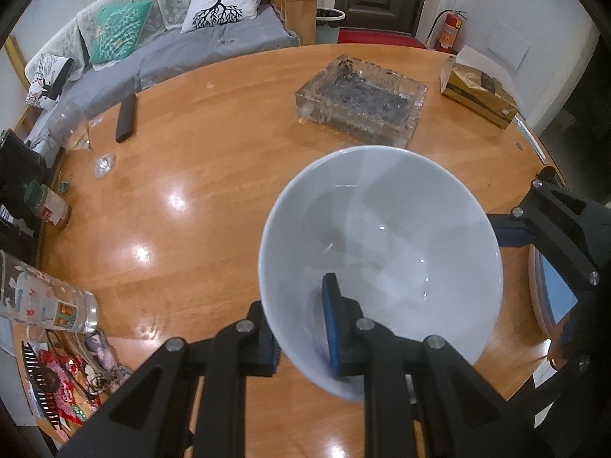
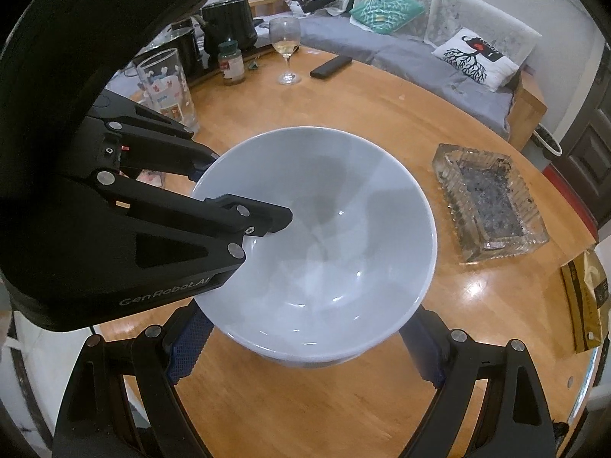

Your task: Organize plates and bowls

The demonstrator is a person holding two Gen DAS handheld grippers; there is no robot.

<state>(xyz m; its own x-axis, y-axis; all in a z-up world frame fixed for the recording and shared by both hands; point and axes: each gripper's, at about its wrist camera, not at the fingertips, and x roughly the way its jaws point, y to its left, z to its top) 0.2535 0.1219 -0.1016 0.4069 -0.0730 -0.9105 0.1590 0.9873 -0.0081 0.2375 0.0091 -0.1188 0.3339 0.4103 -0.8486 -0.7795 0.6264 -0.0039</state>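
A white bowl [image 1: 382, 236] [image 2: 317, 236] hangs low over the round wooden table [image 1: 214, 210] [image 2: 382, 122]; whether its foot touches the wood I cannot tell. My left gripper [image 1: 298, 305] [image 2: 244, 187] is shut on the bowl's rim, one pad inside and one outside. In the right wrist view my right gripper [image 2: 305, 347] straddles the bowl's lower wall with its jaws wide, and both blue pads [image 2: 191, 343] touch the bowl's sides. In the left wrist view the right gripper [image 1: 530, 282] reaches in from the right, one pad against the bowl.
A glass ashtray [image 1: 362, 99] [image 2: 488, 198] sits beyond the bowl. A wine glass [image 1: 76, 129] [image 2: 285, 49], remote [image 1: 126, 117] [image 2: 330, 67], printed tumbler [image 1: 46, 297] [image 2: 166, 87], jar [image 2: 231, 62] and tissue box [image 1: 479, 95] ring the table. A blue, pale-rimmed disc [image 1: 550, 286] lies right.
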